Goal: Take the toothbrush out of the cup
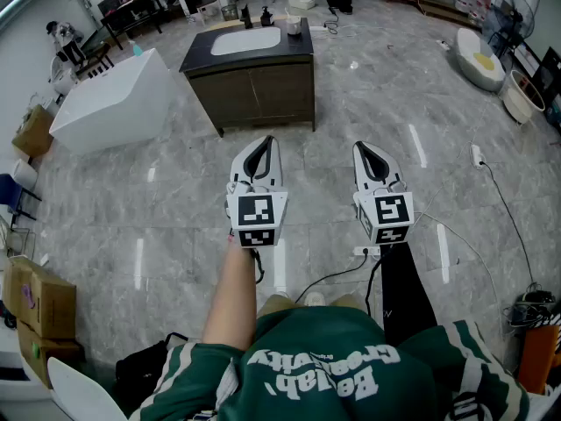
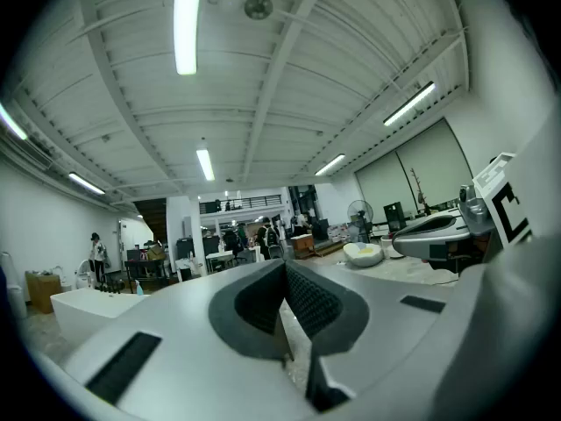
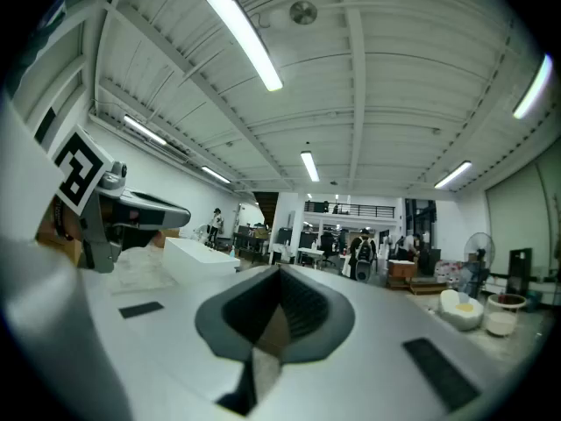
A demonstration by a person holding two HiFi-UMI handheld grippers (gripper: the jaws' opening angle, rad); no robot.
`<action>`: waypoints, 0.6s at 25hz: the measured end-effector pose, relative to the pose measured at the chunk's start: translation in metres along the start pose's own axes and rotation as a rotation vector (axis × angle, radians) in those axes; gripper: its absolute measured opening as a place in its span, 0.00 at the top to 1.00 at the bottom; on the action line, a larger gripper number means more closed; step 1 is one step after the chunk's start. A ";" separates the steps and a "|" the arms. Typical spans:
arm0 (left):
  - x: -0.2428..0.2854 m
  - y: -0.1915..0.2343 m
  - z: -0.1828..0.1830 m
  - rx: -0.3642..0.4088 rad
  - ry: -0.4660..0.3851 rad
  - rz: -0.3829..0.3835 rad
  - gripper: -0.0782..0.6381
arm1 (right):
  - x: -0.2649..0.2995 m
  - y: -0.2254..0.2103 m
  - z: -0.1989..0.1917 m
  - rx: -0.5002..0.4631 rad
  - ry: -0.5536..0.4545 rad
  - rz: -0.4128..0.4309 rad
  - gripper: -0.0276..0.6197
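At the bottom of the head view, a person in a green sweatshirt [image 1: 324,367] holds both tools out level and side by side above a grey marble floor [image 1: 175,200]. The left gripper [image 1: 263,140] has its jaws pressed together with nothing between them, and its own view shows the dark pads meeting at the tip. The right gripper [image 1: 364,147] looks the same in its view, with the jaws together and empty. A dark vanity cabinet [image 1: 263,90] stands well apart from both at 12 o'clock, with a white sink basin [image 1: 247,40] set in its black top. At the counter's right end, about 1 o'clock from the basin, stands a small pale cup [image 1: 294,26]. The toothbrush is too small to make out there. A white bathtub [image 1: 114,99] sits at 10 o'clock from the grippers, just left of the vanity. A standing fan [image 1: 513,16] is far off at 2 o'clock, and cardboard boxes [image 1: 39,305] lie at 8 o'clock.
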State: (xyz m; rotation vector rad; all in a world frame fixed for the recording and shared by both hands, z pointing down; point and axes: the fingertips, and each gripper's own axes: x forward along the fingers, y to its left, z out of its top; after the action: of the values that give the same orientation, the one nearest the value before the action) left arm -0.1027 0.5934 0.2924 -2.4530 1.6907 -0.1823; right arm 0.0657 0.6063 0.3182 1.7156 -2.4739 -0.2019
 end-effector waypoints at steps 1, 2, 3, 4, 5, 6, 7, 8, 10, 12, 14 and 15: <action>0.001 0.001 -0.001 -0.002 0.001 0.001 0.89 | 0.001 0.000 -0.001 -0.001 0.001 0.001 0.95; 0.001 0.002 -0.002 -0.003 0.002 0.003 0.89 | 0.002 0.000 -0.002 -0.002 0.002 0.002 0.95; 0.002 0.003 -0.002 -0.005 0.003 0.004 0.89 | 0.003 0.000 -0.002 -0.003 0.004 0.003 0.95; 0.002 0.003 -0.003 -0.005 0.004 0.004 0.89 | 0.004 -0.001 -0.003 -0.004 0.005 0.003 0.95; 0.003 0.003 -0.003 -0.004 0.006 0.005 0.89 | 0.004 -0.003 -0.004 -0.004 0.006 0.003 0.95; 0.003 0.003 -0.004 -0.002 0.008 0.007 0.89 | 0.004 -0.004 -0.004 -0.003 0.005 0.003 0.95; 0.003 0.003 -0.005 0.000 0.011 0.012 0.89 | 0.004 -0.005 -0.003 0.001 0.002 0.004 0.95; 0.003 0.004 -0.005 -0.001 0.014 0.020 0.89 | 0.003 -0.006 -0.002 0.009 -0.004 0.004 0.95; 0.003 0.006 -0.007 -0.010 0.017 0.038 0.89 | 0.001 -0.010 0.000 0.028 -0.015 0.004 0.95; 0.006 0.007 -0.007 -0.022 0.013 0.051 0.89 | 0.000 -0.016 -0.002 0.032 -0.015 0.000 0.95; 0.010 0.008 -0.006 -0.031 0.002 0.053 0.89 | 0.003 -0.021 -0.005 0.032 -0.007 -0.006 0.95; 0.013 0.009 -0.005 -0.037 -0.003 0.047 0.85 | 0.006 -0.023 -0.006 0.036 -0.005 -0.008 0.95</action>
State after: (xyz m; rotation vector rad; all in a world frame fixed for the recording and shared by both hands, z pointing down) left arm -0.1072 0.5776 0.2958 -2.4358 1.7637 -0.1435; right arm 0.0863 0.5924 0.3202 1.7410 -2.4896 -0.1642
